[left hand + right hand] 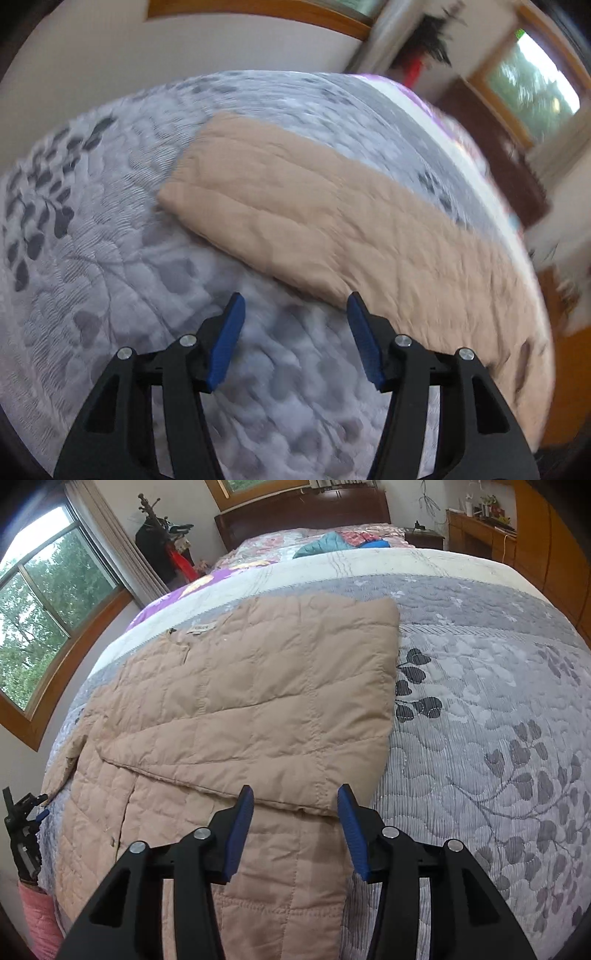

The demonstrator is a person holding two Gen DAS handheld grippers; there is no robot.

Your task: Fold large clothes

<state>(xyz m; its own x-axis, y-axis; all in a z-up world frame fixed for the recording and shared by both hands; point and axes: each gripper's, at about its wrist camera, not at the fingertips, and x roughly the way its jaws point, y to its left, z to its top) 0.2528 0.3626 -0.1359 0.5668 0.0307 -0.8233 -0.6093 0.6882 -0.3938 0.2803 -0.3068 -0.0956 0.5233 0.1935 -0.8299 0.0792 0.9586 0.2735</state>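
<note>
Across the middle of the frame my tan quilted jacket (236,709) lies half-folded on the grey leaf-patterned bedspread (498,720), long axis running away from me, my right gripper (295,797) nearer, my left gripper (293,306) beside it, both spread, empty.

jacket (236,701): tan quilted cloth, matt, puffy
bedspread (480,738): grey stitched cloth, ribbed, under jacket
headboard (303,513): dark glossy wood, beyond bedspread
</note>
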